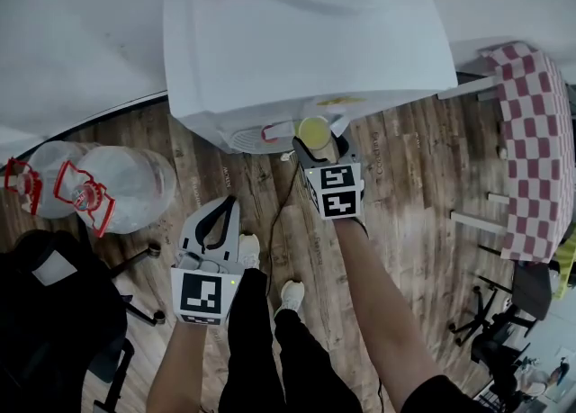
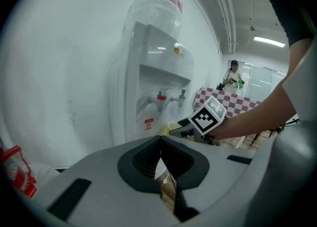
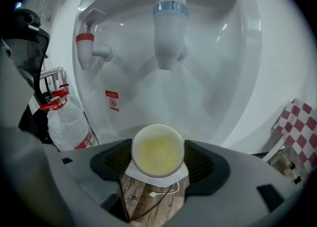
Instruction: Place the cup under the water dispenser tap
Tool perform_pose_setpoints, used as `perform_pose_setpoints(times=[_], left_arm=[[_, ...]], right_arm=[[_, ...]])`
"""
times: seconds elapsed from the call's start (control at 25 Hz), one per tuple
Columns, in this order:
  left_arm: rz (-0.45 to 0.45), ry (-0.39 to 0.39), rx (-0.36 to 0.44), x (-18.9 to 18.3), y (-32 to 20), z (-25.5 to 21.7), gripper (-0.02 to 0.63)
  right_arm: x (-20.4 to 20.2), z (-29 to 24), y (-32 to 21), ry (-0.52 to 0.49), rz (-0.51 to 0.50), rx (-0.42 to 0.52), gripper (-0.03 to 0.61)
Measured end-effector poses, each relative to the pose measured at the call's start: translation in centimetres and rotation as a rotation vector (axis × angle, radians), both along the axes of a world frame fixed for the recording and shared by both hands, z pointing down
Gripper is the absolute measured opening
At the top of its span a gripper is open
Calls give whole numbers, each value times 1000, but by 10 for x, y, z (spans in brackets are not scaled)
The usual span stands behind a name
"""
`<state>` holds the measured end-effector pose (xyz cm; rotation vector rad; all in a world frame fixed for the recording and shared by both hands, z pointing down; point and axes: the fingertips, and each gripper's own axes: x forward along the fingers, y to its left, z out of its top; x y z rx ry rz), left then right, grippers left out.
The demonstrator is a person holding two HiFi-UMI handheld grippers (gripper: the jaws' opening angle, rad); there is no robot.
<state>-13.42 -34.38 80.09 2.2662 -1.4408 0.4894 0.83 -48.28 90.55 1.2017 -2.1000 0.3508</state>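
Observation:
A pale yellow cup stands upright between the jaws of my right gripper, which is shut on it. The cup is held at the front of the white water dispenser, below and slightly in front of the blue-collared tap. A red-collared tap sits to its left. My left gripper hangs lower and to the left, shut with nothing in it. From the left gripper view I see the cup and both taps.
Two big clear water bottles with red caps lie on the wooden floor at the left. A red-and-white checked table stands at the right. A dark office chair is at the lower left. A cable lies on the floor below.

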Motion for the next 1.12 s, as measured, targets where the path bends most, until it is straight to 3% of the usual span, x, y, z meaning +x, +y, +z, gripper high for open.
perform_pose_setpoints(times=[0.64,0.96,1.12], left_arm=[[42,-10,34,25,-16,-18,14],[42,-35,41,36,-4,-48,14],[43,-41,53,49,10,-76,14]], right_arm=[[2,-8,1,-24,-22,-6,341],[14,-46,31,-60,-22,1,337],[21,-74,56,-81,-34,-2,238]])
